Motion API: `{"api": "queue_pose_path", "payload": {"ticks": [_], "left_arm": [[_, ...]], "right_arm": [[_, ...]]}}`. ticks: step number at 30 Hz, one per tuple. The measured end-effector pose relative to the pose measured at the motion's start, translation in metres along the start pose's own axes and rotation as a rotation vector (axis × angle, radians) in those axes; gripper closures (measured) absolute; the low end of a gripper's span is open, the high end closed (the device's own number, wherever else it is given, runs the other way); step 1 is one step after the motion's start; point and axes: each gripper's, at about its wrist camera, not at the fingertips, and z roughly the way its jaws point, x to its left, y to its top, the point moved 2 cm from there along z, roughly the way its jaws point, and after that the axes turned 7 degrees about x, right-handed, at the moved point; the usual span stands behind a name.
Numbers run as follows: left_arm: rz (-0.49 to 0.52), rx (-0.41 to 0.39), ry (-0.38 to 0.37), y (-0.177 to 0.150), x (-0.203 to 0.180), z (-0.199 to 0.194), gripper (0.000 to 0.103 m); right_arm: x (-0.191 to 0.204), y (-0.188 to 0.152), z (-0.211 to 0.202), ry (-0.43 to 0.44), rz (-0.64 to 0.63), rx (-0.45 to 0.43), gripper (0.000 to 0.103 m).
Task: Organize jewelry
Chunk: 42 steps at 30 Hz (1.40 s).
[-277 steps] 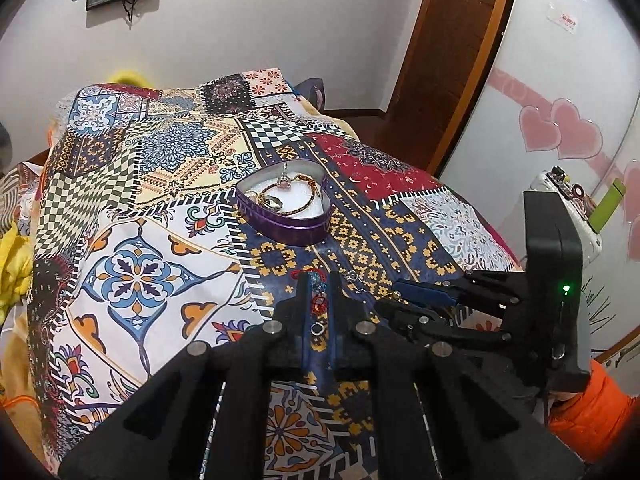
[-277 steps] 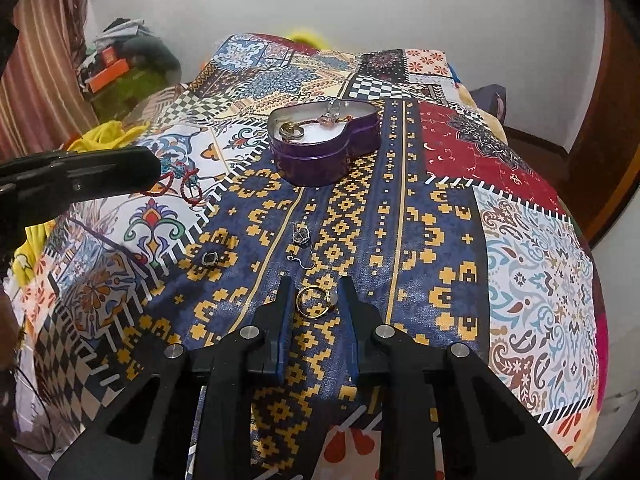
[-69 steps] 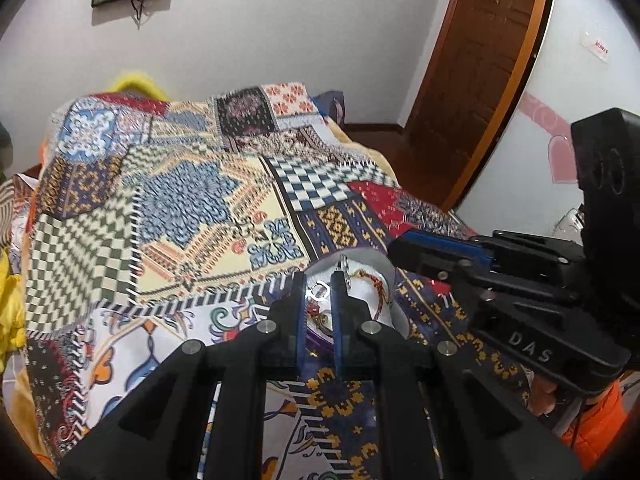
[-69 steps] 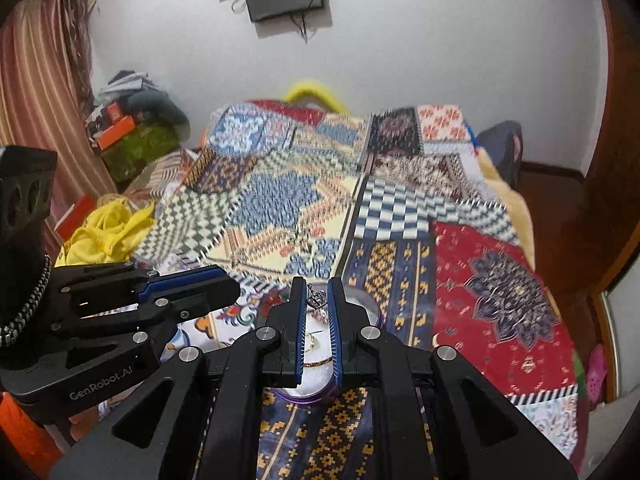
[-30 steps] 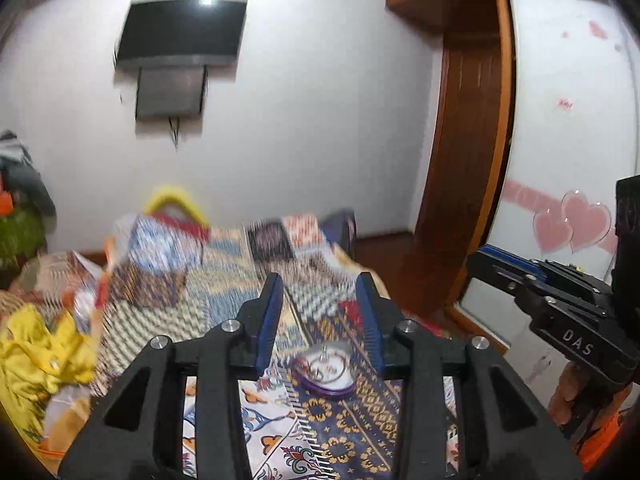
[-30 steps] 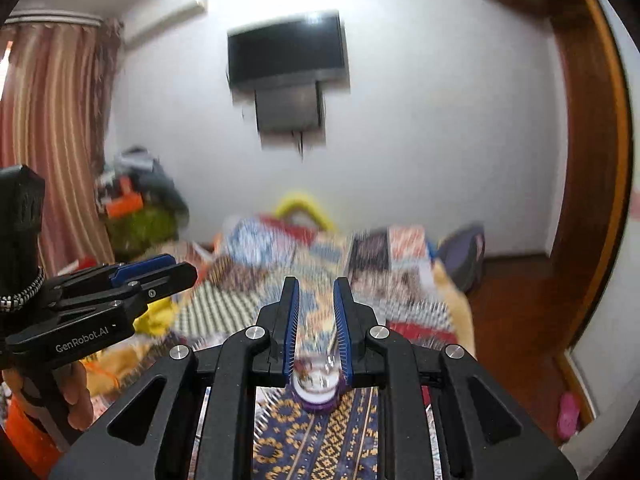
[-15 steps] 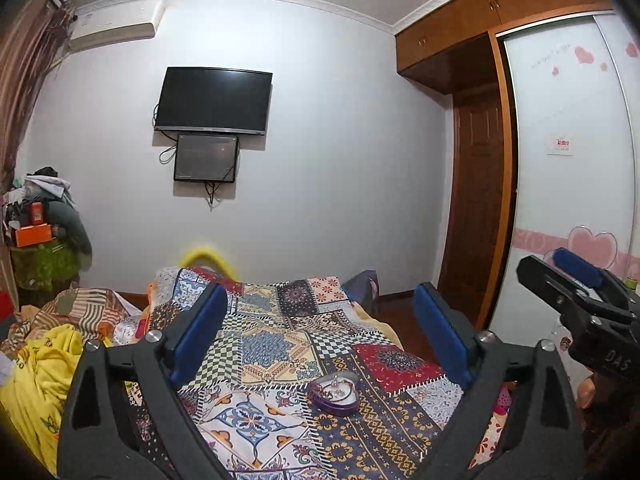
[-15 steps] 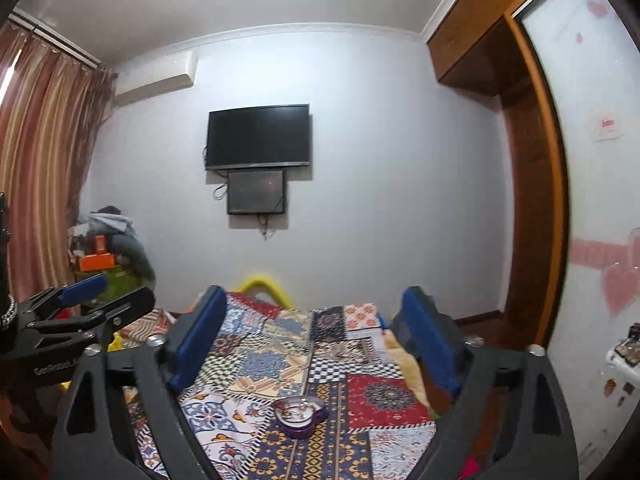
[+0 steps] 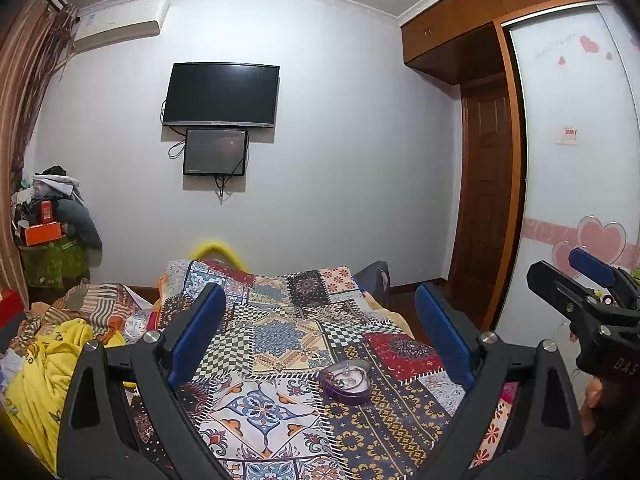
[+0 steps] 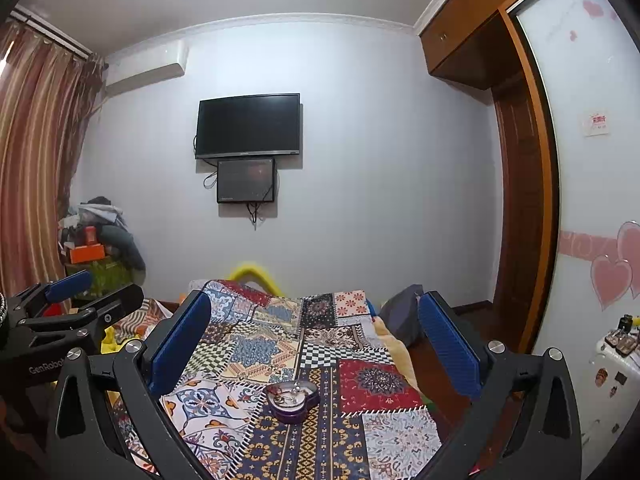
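Observation:
A purple heart-shaped tin (image 9: 347, 381) with jewelry inside sits on the patchwork bed cover (image 9: 280, 340); it also shows in the right wrist view (image 10: 293, 398). My left gripper (image 9: 320, 340) is wide open and empty, raised well back from the bed. My right gripper (image 10: 314, 344) is wide open and empty, also raised and back. The right gripper shows at the right edge of the left wrist view (image 9: 588, 296). The left gripper shows at the left edge of the right wrist view (image 10: 72, 312).
A TV (image 9: 221, 95) and a small screen hang on the far wall. Yellow cloth (image 9: 40, 380) and piled clothes lie left of the bed. A wooden door (image 9: 486, 208) and a wardrobe with pink hearts stand on the right.
Both grippers have opened from shut to wide, released their jewelry over the tin, and pulled up and back from the bed; the tin looks far smaller.

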Motion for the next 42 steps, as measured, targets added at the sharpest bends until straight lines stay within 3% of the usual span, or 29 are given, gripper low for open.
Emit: {"api": "queue_pose_path", "payload": {"ticks": [42], "left_arm": [[0.015, 0.023, -0.024, -0.001, -0.011, 0.006, 0.003]], "right_arm": [[-0.007, 0.002, -0.01, -0.002, 0.008, 0.026, 0.0]]}}
